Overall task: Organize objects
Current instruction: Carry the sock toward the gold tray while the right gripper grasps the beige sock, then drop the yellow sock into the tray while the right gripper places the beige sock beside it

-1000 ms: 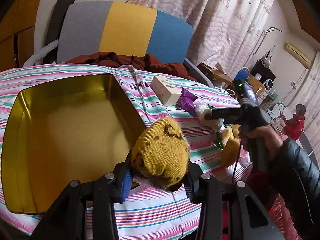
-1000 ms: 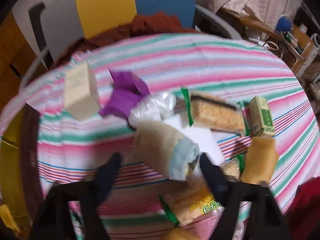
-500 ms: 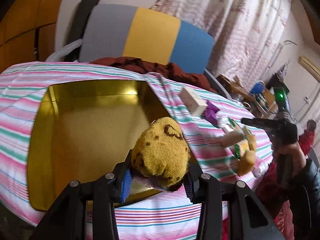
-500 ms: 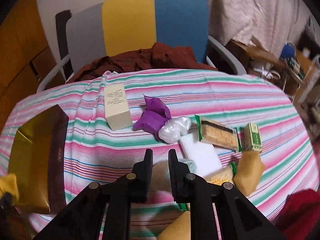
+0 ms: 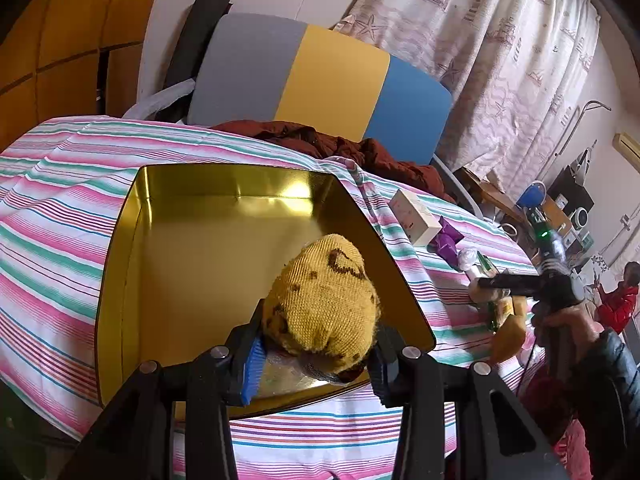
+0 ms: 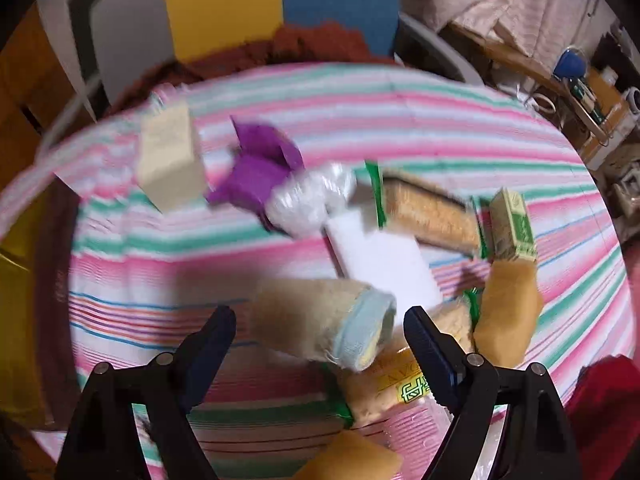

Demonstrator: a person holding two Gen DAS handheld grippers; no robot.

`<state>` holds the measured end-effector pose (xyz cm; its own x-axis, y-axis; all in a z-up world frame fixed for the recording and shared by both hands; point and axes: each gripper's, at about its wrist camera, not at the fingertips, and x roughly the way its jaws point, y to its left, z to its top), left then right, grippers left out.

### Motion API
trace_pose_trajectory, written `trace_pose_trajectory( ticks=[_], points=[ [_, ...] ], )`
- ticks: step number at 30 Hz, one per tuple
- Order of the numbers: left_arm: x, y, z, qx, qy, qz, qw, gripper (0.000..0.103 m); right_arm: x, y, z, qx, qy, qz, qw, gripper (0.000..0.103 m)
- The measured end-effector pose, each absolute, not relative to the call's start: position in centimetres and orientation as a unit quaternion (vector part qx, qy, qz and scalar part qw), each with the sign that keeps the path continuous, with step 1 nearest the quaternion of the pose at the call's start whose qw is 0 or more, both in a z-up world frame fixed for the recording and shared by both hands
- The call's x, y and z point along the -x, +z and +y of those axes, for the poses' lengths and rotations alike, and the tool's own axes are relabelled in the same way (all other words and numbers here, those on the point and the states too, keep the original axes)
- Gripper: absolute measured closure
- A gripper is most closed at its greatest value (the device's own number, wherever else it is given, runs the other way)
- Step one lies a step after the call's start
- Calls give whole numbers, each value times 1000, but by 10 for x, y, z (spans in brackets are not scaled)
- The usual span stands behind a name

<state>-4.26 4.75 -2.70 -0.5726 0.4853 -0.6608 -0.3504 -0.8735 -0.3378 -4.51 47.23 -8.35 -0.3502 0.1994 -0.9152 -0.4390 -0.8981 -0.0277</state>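
My left claw (image 5: pixel 320 354): it is squeezed tight on a yellow knitted sock ball (image 5: pixel 322 300) with brown marks. The ball sticks out in front of my fingers.
Gold tin (image 5: pixel 120 264): it sits right under and ahead of my left claw, on the counter (image 5: pixel 52 208) with the pink, green and white striped cloth. The sock ball hangs over the near right part of the tin. I cannot tell if the ball touches the tin floor.
My right claw (image 6: pixel 320 326): it is wide open and holds nothing. The picture from it is blurry.
Tan roll (image 6: pixel 320 326): a fuzzy tan cloth roll with a pale blue end lies on the counter between my two right fingers. It touches neither finger.
White block (image 6: pixel 384 264): it lies just ahead of my right claw, past the roll.
Snack packs: one with green edges (image 6: pixel 428 212) is farther ahead and to the right. One more (image 6: pixel 384 392) lies near my right finger, partly under the roll.
Small green box (image 6: pixel 514 224): ahead and far to the right.
Tan pouch (image 6: pixel 508 316): just right of my right finger.
Purple wrapper (image 6: pixel 256 172): ahead and a bit left, touching a clear plastic bag (image 6: pixel 308 200).
Cream box (image 6: pixel 170 162): ahead and far left of my right claw.
Chair (image 5: pixel 320 80): grey, yellow and blue, behind the counter, with dark red cloth (image 5: pixel 352 152) on its seat.
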Motion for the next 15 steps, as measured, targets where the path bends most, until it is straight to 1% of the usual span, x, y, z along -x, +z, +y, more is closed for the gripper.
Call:
trace_pose_trajectory(
  ticks=[1,2,4,8,11,13,15],
  points=[
    [43,-28,47,398,883,-84,235,60,46,-88,473,536,815,114,190,30],
    [44,-28,46,399,883,-83,233,60,46,-89,472,534,817,114,187,31],
    [44,-29,44,400,884,-80,228,60,46,-84,467,529,822,95,188,38],
    [46,-31,39,400,886,-74,221,60,38,-60,455,498,843,88,181,38],
    [48,-35,33,405,888,-68,205,60,33,-32,436,465,868,103,139,38],
    [50,-39,28,412,889,-64,190,59,35,-14,412,448,883,109,89,38],
    [52,-43,22,419,890,-60,170,51,41,-3,384,440,890,106,46,38]
  ],
)
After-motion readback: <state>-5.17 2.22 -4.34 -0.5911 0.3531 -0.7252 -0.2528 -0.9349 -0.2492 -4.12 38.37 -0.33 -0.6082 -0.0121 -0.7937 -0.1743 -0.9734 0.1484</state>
